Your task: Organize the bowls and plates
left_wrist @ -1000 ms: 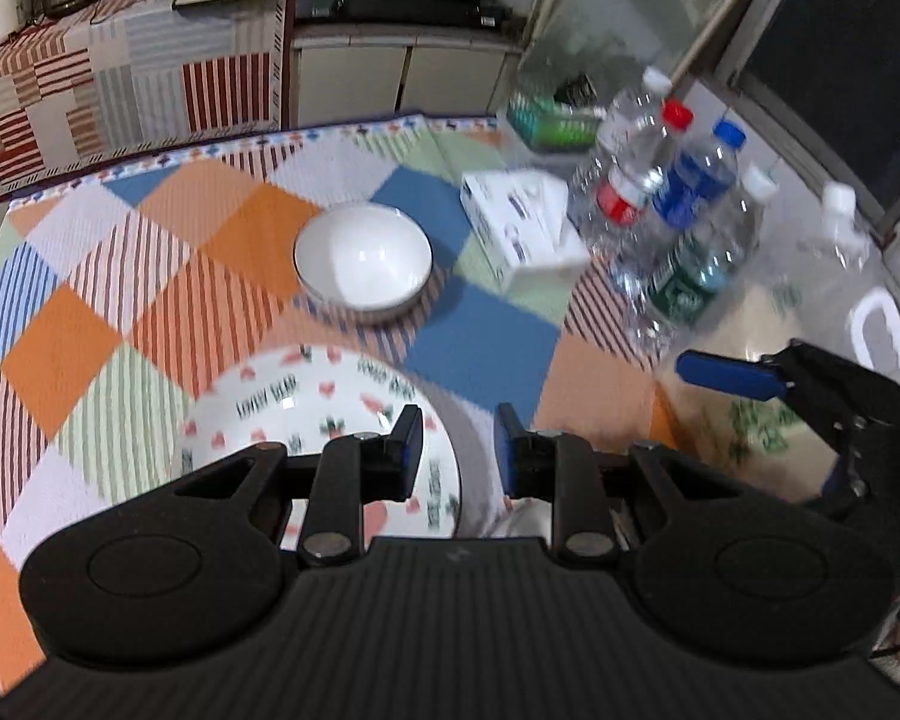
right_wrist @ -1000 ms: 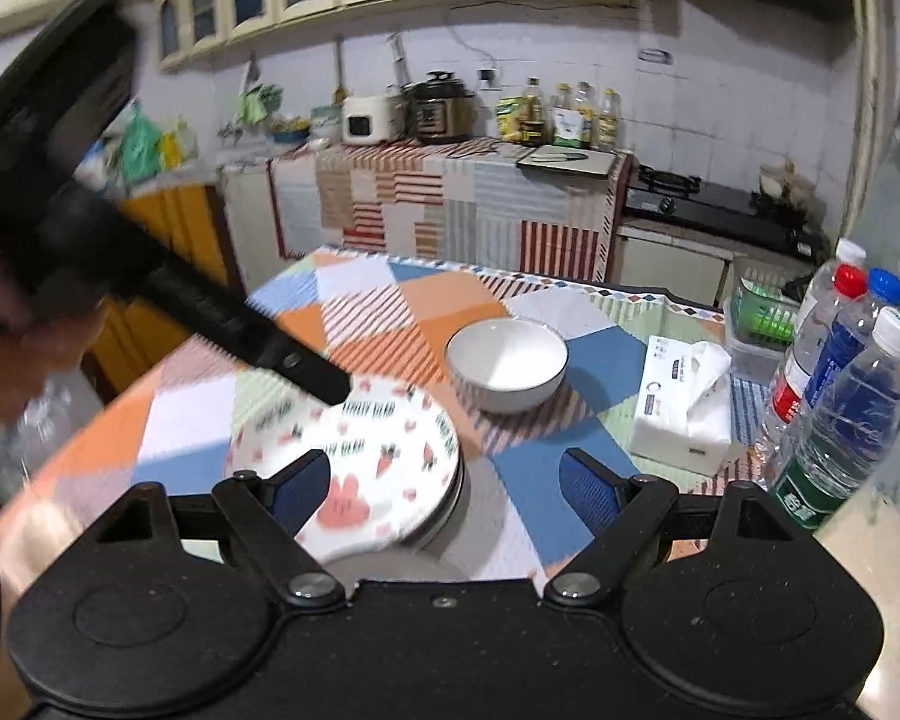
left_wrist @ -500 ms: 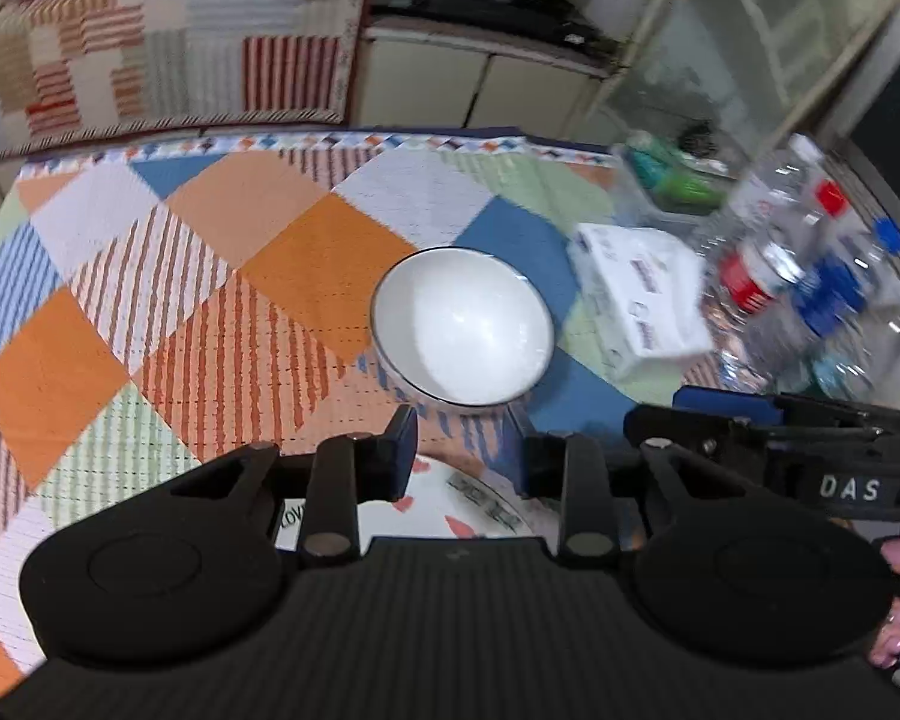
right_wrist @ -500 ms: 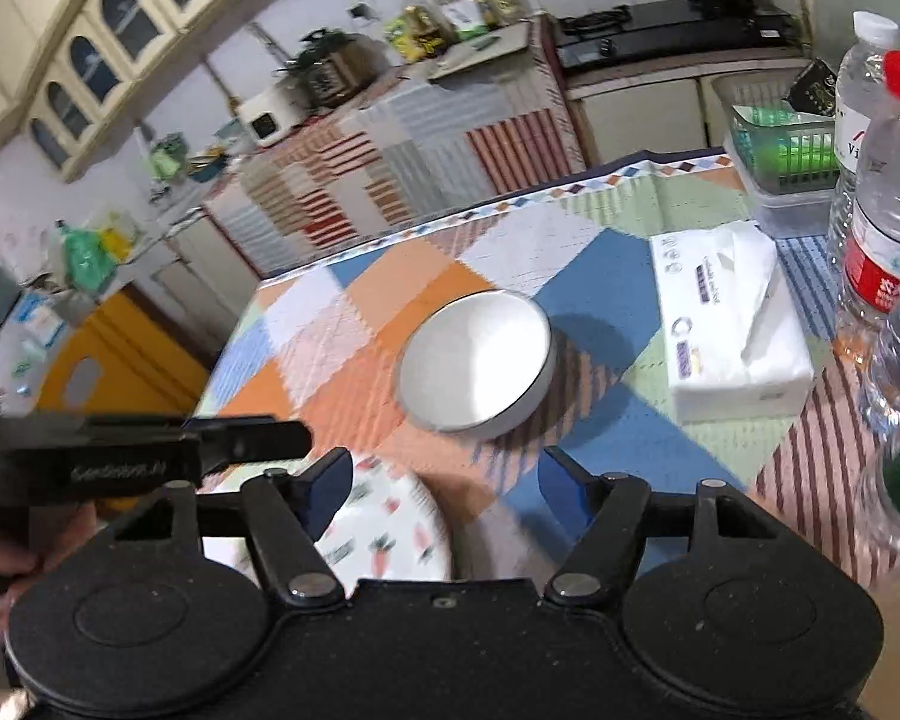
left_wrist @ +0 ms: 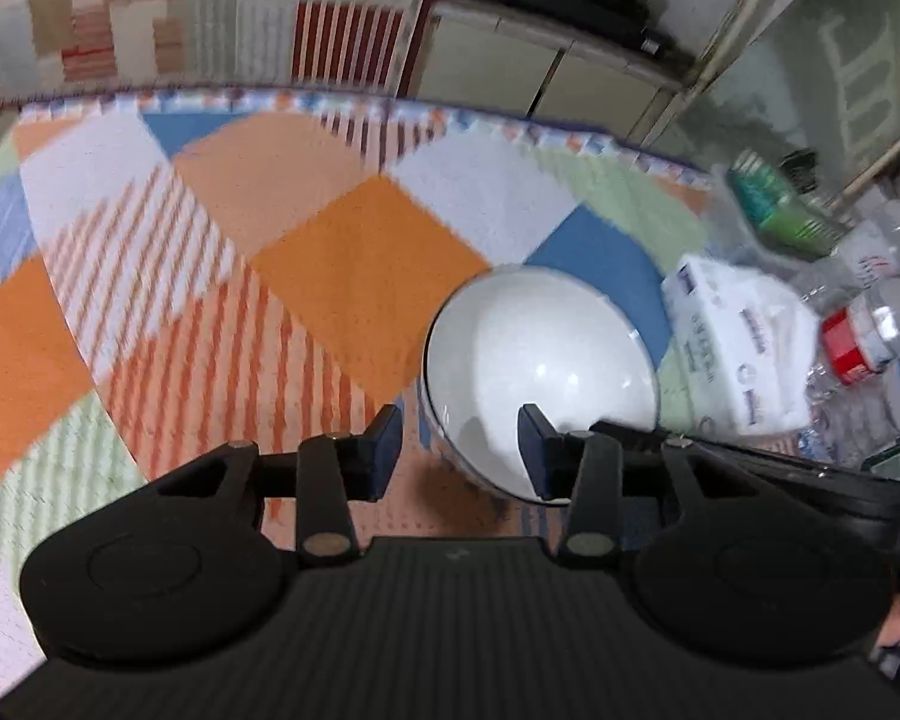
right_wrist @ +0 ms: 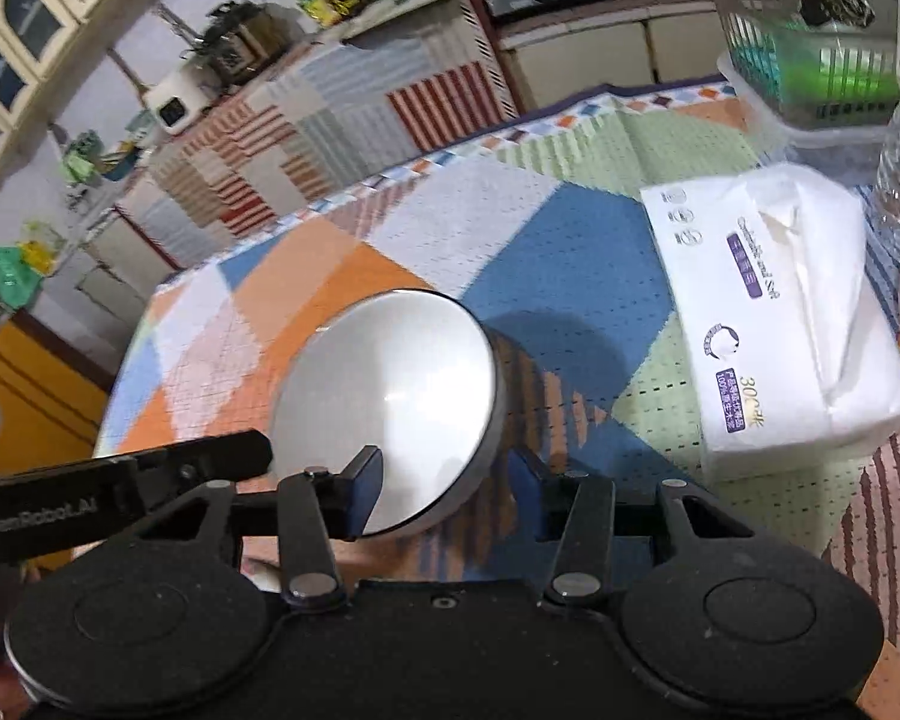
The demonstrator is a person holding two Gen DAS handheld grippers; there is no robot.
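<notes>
Left wrist view. Item: round white glazed bowl with a thin dark rim (left_wrist: 540, 378), lower centre-right of the frame, standing on the table under a patchwork checked cloth (left_wrist: 342, 252). We judge it ceramic: stiff, fairly heavy, breakable, slick on its glaze. Best hold: the rim wall, one finger inside and one outside. The left hand-held gripper (left_wrist: 461, 441) has just been opening; its jaws straddle the near rim, the right finger (left_wrist: 537, 459) showing over the bowl's inside, the left outside. We see no pad pressing, so it is not yet gripping. A white tissue pack (left_wrist: 738, 348) lies just beside the bowl, with clear plastic bottles (left_wrist: 864, 330) at the right edge.

Right wrist view. The same bowl (right_wrist: 390, 408) sits centre-left, apart from the tissue pack (right_wrist: 780, 312). The right hand-held gripper (right_wrist: 444, 495) has just been closing; its jaws bracket the near rim. Whether the pads already pinch it we cannot tell. The left tool's black finger (right_wrist: 210, 459) reaches in from lower left.
</notes>
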